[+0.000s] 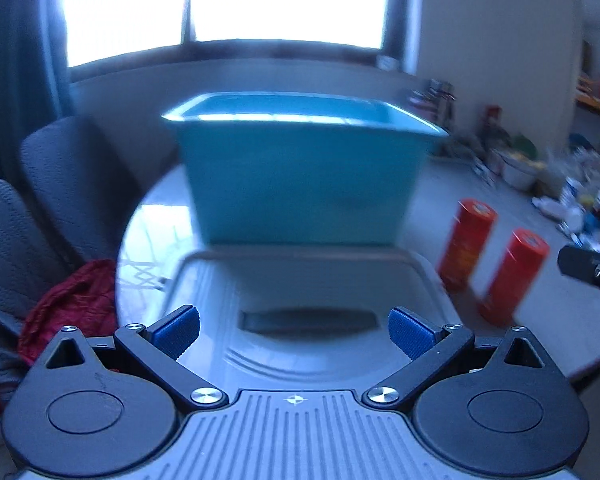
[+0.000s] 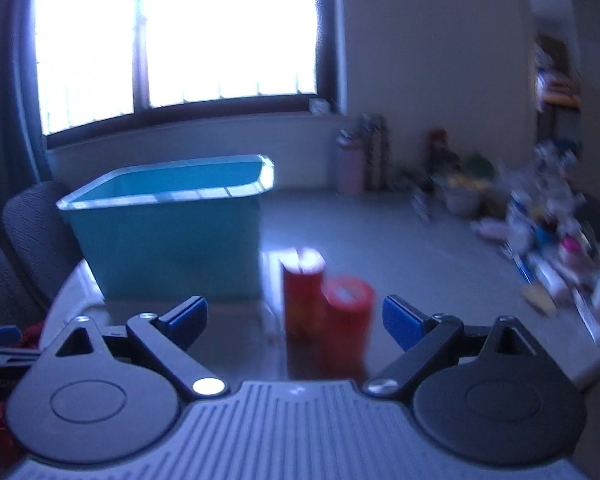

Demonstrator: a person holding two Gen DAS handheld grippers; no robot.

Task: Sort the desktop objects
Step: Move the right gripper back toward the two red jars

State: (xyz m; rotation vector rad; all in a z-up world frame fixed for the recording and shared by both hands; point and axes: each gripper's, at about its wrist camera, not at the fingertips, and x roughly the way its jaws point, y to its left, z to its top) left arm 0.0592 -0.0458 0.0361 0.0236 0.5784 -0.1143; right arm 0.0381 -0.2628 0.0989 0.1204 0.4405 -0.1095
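A teal plastic bin [image 1: 300, 176] stands open on the grey table [image 1: 560, 320]; it also shows in the right wrist view [image 2: 168, 236]. A grey lid [image 1: 308, 292] with a recessed handle lies flat in front of it. My left gripper [image 1: 294, 334] is open and empty above the lid. Two red cylindrical cans [image 1: 466, 244] [image 1: 512, 276] stand right of the lid. In the right wrist view the cans [image 2: 302, 288] [image 2: 346, 316] stand between the open, empty fingers of my right gripper [image 2: 294, 320], just ahead of them.
Dark office chairs [image 1: 72, 184] and a red cloth [image 1: 68, 308] sit at the left table edge. A cluttered heap of small items [image 2: 540, 232], a bowl [image 2: 460, 196] and a pink bottle [image 2: 350, 168] fill the right and far side. The right gripper's tip [image 1: 592, 268] shows at the right.
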